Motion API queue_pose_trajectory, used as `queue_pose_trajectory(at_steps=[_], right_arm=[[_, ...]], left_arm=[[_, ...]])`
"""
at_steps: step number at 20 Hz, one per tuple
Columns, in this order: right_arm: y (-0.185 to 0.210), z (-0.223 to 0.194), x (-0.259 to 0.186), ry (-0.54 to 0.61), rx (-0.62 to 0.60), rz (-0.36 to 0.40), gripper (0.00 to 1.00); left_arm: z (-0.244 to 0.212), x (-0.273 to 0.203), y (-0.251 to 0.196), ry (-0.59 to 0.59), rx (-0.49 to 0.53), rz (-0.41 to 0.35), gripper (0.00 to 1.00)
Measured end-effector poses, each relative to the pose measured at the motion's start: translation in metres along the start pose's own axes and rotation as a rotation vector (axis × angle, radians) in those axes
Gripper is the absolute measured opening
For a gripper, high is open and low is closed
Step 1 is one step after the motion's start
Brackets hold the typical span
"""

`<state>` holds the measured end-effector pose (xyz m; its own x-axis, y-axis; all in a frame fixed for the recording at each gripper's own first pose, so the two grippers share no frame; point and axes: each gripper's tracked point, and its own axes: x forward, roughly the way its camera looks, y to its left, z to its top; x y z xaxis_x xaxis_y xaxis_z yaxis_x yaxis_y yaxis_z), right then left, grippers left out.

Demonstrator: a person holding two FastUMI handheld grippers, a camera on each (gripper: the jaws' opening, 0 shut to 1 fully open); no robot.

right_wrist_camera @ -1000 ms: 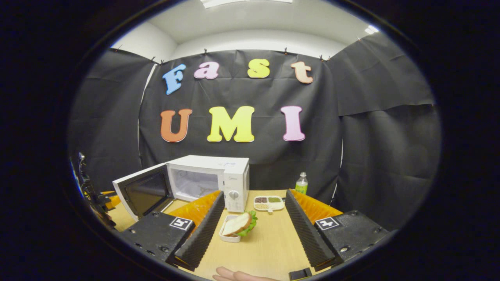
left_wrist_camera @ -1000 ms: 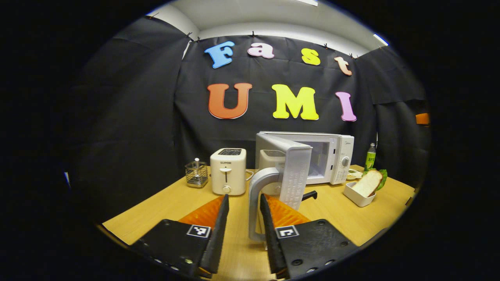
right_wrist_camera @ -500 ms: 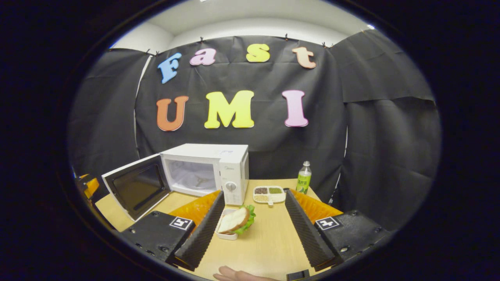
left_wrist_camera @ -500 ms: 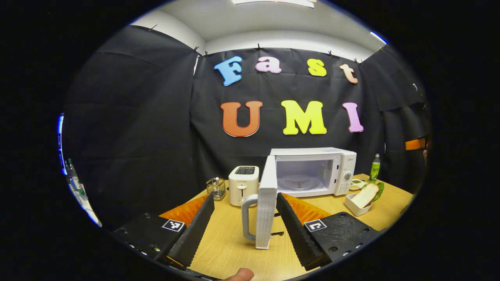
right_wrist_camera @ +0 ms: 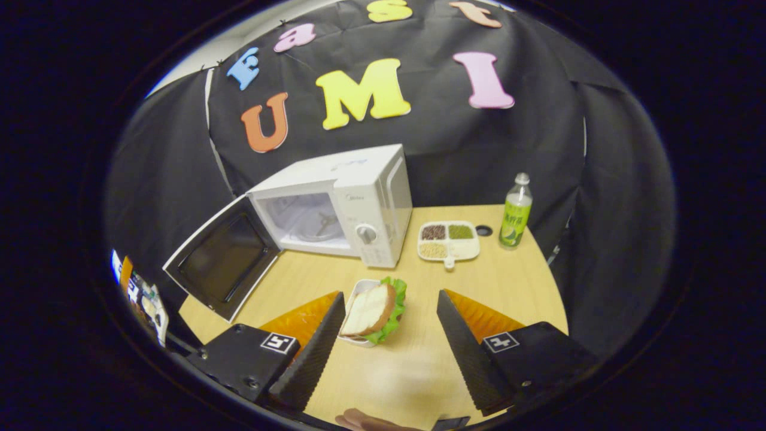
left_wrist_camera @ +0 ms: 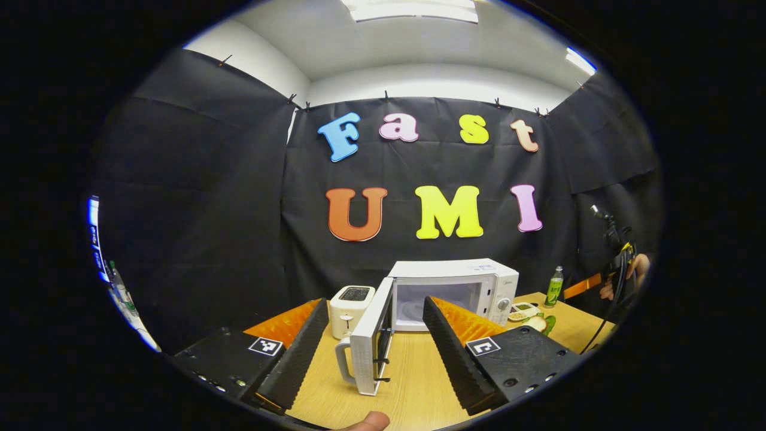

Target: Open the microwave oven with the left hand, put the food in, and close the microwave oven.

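The white microwave (left_wrist_camera: 473,290) stands at the back of the wooden table with its door (left_wrist_camera: 366,353) swung wide open and its cavity empty. My left gripper (left_wrist_camera: 375,301) is open, drawn back from the door, whose handle (left_wrist_camera: 342,359) sits between and beyond its fingers without touching them. In the right gripper view the microwave (right_wrist_camera: 365,191) and its open door (right_wrist_camera: 224,263) lie to the left. The food, a sandwich with lettuce in a white dish (right_wrist_camera: 374,311), rests on the table just ahead of my open right gripper (right_wrist_camera: 390,294), between its fingertips but apart from them.
A white toaster (left_wrist_camera: 352,302) stands left of the microwave. A divided snack tray (right_wrist_camera: 449,239) and a green bottle (right_wrist_camera: 514,209) sit to the microwave's right. The other gripper, held by a hand (left_wrist_camera: 622,269), shows at the far right of the left gripper view.
My left gripper opened off the door handle and pulled back and up. The door swung wider. My right gripper rose, tilted down and came closer over the sandwich.
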<state>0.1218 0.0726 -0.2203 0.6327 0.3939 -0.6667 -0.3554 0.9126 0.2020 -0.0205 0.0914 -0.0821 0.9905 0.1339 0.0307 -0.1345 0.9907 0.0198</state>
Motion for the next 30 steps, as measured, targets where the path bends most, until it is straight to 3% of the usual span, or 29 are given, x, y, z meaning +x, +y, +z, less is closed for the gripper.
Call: queue_pose_trajectory(at_steps=[1,2,3,5,6,7,8,9,10,12,14,15,16,17,18,19,20,21,22,23,24,26,27,28,29,30], right_arm=[[-0.003,-0.003,0.012,0.049,0.026,0.032,0.91],[-0.004,-0.006,0.024,0.098,0.049,0.073,0.91],[-0.005,-0.010,0.034,0.140,0.083,0.105,0.90],[-0.010,-0.015,0.054,0.211,0.158,0.155,0.86],[-0.013,-0.016,0.063,0.239,0.198,0.175,0.86],[-0.015,-0.021,0.071,0.275,0.232,0.201,0.95],[-0.017,-0.023,0.081,0.299,0.281,0.221,0.84],[-0.017,-0.027,0.088,0.326,0.325,0.248,0.84],[-0.015,-0.030,0.094,0.354,0.369,0.280,0.94],[-0.005,-0.035,0.100,0.410,0.460,0.369,0.91],[0.001,-0.043,0.104,0.453,0.524,0.409,0.80],[0.004,-0.047,0.104,0.470,0.538,0.425,0.70],[0.005,-0.047,0.105,0.471,0.558,0.428,0.53],[0.003,-0.047,0.105,0.465,0.571,0.414,0.50],[0.003,-0.048,0.106,0.457,0.570,0.404,0.31],[0.002,-0.048,0.101,0.446,0.570,0.394,0.31],[0.001,-0.048,0.098,0.435,0.567,0.384,0.29],[0.001,-0.046,0.094,0.420,0.557,0.370,0.35],[0.002,-0.044,0.089,0.402,0.540,0.354,0.27],[0.004,-0.042,0.082,0.380,0.518,0.339,0.35],[0.008,-0.038,0.074,0.358,0.498,0.331,0.26],[0.017,-0.033,0.057,0.306,0.431,0.301,0.26],[0.023,-0.032,0.048,0.279,0.381,0.276,0.34],[0.029,-0.030,0.040,0.247,0.326,0.253,0.34],[0.037,-0.030,0.031,0.218,0.268,0.232,0.25],[0.046,-0.031,0.024,0.192,0.212,0.217,0.25]], left_arm=[[0.003,0.000,-0.005,-0.007,0.003,0.003,0.84],[0.005,0.001,-0.008,-0.010,0.008,0.009,0.84],[0.008,0.002,-0.012,-0.011,0.014,0.010,0.95],[0.011,0.003,-0.019,-0.013,0.015,0.013,0.95],[0.011,0.004,-0.022,-0.014,0.010,0.010,0.95],[0.012,0.005,-0.027,-0.018,0.002,0.007,0.95],[0.014,0.006,-0.030,-0.020,-0.004,0.001,0.95],[0.013,0.006,-0.034,-0.018,-0.004,-0.003,0.95],[0.011,0.007,-0.034,-0.014,-0.003,-0.003,0.95],[0.010,0.009,-0.038,-0.009,0.005,-0.016,0.95],[0.007,0.009,-0.044,-0.010,0.004,-0.038,0.95],[0.006,0.010,-0.047,-0.006,0.000,-0.050,0.95],[0.004,0.010,-0.048,-0.001,-0.006,-0.059,0.95],[0.003,0.010,-0.048,0.005,-0.010,-0.066,0.95],[0.003,0.009,-0.045,0.002,-0.012,-0.068,0.95],[0.004,0.007,-0.042,-0.002,-0.013,-0.067,0.95],[0.003,0.004,-0.039,-0.004,-0.014,-0.069,0.84],[0.003,0.000,-0.036,-0.005,-0.017,-0.072,0.95],[0.002,-0.005,-0.032,-0.006,-0.018,-0.074,0.95],[0.001,-0.009,-0.027,-0.008,-0.019,-0.074,0.95],[-0.001,-0.013,-0.020,-0.005,-0.023,-0.067,0.95],[-0.003,-0.020,-0.010,-0.004,-0.033,-0.067,0.95],[-0.005,-0.024,-0.004,0.000,-0.039,-0.066,0.95],[-0.006,-0.029,0.001,0.003,-0.044,-0.065,0.95],[-0.007,-0.032,0.007,0.005,-0.050,-0.062,0.95],[-0.008,-0.036,0.012,0.005,-0.054,-0.059,0.95]])
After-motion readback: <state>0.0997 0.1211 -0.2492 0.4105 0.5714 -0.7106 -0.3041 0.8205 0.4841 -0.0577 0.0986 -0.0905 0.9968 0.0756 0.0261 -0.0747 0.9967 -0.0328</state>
